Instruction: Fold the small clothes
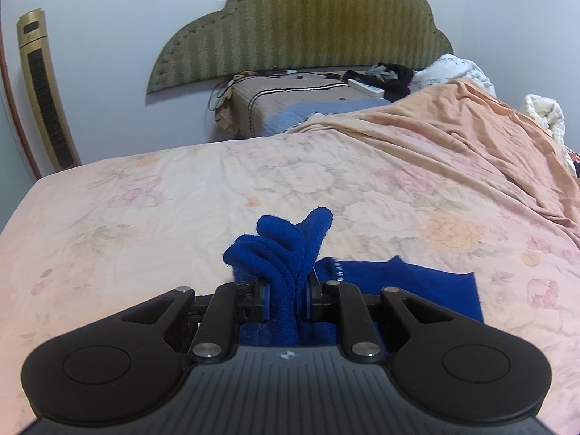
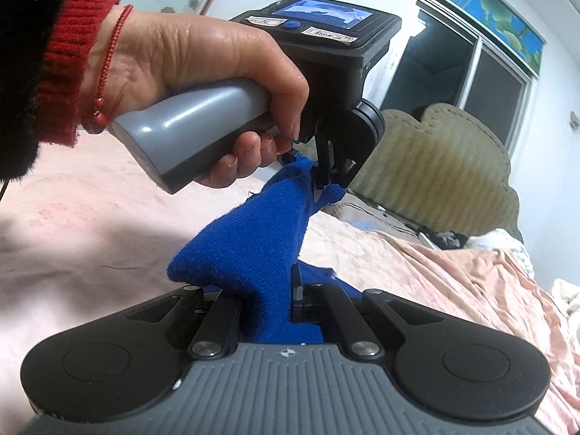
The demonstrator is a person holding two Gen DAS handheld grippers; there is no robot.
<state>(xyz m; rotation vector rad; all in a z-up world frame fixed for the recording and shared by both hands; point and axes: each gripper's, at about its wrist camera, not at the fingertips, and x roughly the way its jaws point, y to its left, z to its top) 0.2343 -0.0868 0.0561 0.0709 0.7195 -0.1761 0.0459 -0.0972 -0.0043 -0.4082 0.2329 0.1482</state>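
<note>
Both grippers are clamping the blue knit garment [image 2: 250, 239]: the right gripper [image 2: 268, 301] on one bunched edge, the left gripper [image 1: 286, 293] on another, above the floral bedsheet [image 1: 163, 195]. Uneven pulling risks slipping and a crooked fold.

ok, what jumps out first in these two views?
The blue cloth, bright against the pale pink bedsheet, lifted and stretched between both tools: the right tool clamps one end and the left tool the other. Next, in the right view, the person's left hand with a red sleeve cuff gripping the grey handle.
</note>
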